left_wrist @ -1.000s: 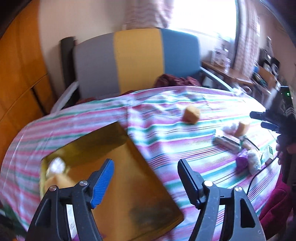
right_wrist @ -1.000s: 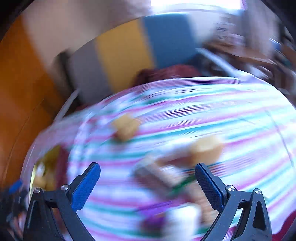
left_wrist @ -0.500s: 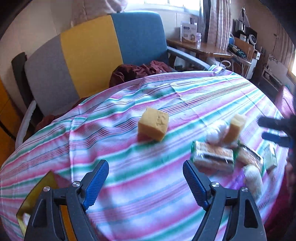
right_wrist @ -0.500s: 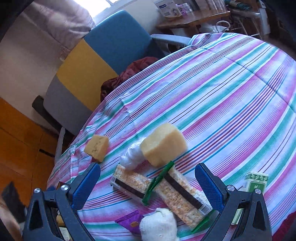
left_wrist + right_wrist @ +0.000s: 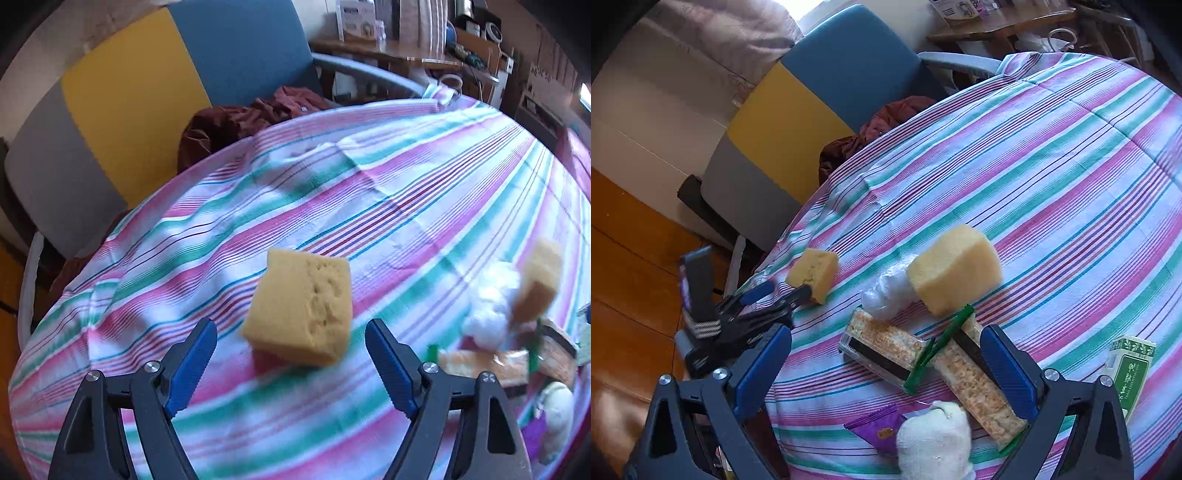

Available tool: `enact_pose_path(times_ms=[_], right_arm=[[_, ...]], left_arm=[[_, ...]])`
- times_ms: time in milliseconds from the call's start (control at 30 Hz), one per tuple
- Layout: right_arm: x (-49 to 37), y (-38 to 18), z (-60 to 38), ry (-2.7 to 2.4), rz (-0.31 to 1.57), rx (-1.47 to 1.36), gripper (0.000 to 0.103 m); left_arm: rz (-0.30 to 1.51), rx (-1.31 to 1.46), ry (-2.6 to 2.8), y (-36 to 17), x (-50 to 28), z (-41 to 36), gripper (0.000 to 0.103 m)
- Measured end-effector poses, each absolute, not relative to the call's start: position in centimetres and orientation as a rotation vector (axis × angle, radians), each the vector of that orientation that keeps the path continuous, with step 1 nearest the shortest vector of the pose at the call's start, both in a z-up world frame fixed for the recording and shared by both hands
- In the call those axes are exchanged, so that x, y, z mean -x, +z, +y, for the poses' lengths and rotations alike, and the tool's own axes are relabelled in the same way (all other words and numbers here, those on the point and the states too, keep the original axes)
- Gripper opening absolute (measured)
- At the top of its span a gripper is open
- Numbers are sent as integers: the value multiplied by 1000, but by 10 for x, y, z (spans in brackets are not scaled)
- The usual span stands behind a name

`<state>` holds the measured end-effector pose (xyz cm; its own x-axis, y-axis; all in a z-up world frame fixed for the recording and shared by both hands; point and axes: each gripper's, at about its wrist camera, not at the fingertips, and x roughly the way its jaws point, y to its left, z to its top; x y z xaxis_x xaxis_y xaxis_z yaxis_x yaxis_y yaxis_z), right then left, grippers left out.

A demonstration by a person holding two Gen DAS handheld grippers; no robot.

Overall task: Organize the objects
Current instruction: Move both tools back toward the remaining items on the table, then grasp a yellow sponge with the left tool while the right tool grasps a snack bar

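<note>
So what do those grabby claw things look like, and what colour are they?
Each one is a black plastic frame shaped like two triangles with holes in them. The left gripper and right gripper both have blue ridged pads on the inside of their fingers. Shiny silver bolts hold the pieces together. No cables or sleeves show.

Home, striped tablecloth (image 5: 406,192), armchair (image 5: 155,96), curtains (image 5: 713,40)
</note>
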<state>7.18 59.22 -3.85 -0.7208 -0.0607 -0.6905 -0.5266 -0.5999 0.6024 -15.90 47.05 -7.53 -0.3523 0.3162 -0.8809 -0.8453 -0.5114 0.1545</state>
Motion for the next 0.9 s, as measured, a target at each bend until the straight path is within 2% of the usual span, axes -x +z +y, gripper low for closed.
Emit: enact_pose_path(times_ms=[100, 167, 200, 533, 700, 900], right_arm=[[-71, -40, 593, 2379, 1233, 1006, 103], [-70, -41, 594, 2376, 1235, 1008, 103], [-70, -41, 594, 2375, 1229, 1010, 103], [-59, -40, 583, 2416, 1123, 1079, 103], [-45, -43, 567, 2460, 1004, 1181, 103], [-28, -46, 541, 2526, 773, 1300, 102]], left_arm=[[833, 1087, 1921, -87, 165, 483, 83], [834, 1122, 1896, -97, 167, 487, 61], [827, 1142, 1894, -100, 167, 486, 58], [576, 1170, 1968, -63, 123, 412, 57], [483, 1181, 1981, -39, 95, 368, 57], [365, 1159, 2030, -9, 72, 312, 57]])
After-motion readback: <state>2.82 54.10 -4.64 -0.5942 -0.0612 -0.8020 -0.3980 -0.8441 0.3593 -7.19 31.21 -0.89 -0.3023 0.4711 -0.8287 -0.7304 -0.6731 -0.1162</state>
